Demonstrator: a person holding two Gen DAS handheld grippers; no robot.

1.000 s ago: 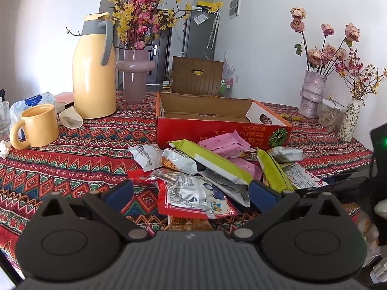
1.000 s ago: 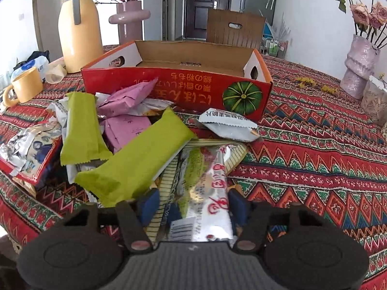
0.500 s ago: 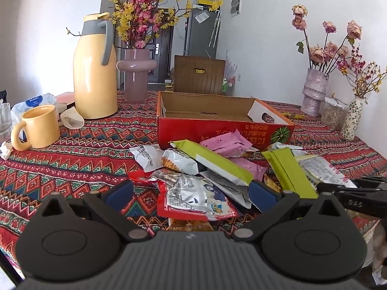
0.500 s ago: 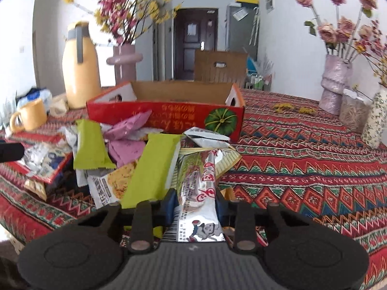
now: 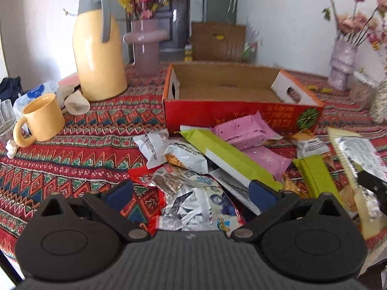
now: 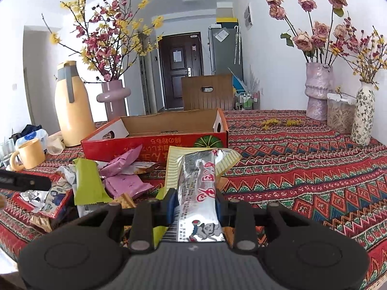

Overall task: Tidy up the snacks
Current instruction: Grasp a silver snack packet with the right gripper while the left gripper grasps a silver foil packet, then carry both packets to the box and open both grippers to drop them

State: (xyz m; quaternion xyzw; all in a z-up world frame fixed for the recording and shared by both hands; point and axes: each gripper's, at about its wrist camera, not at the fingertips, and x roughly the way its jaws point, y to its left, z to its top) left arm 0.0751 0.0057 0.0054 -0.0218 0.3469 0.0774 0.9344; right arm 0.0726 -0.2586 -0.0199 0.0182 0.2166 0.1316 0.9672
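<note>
A heap of snack packets lies on the patterned cloth before an open red cardboard box (image 5: 241,114) (image 6: 154,142). My right gripper (image 6: 194,199) is shut on a silver packet with red characters (image 6: 198,188), lifted off the heap; this packet (image 5: 360,149) also shows at the right of the left wrist view. My left gripper (image 5: 191,191) hangs open over a crumpled silver and red packet (image 5: 193,200). A long green packet (image 5: 229,157) and pink packets (image 5: 244,133) lie beyond it.
A yellow jug (image 5: 96,48), a yellow mug (image 5: 41,120) and a pink vase (image 5: 145,46) stand at the left. Vases with flowers (image 6: 316,89) and a jar (image 6: 341,111) stand at the far right. A brown chair back (image 6: 206,91) rises behind the box.
My right gripper closed on the silver packet and raised it off the heap, tilting upward. My left gripper moved forward and tipped down over the packets, still open.
</note>
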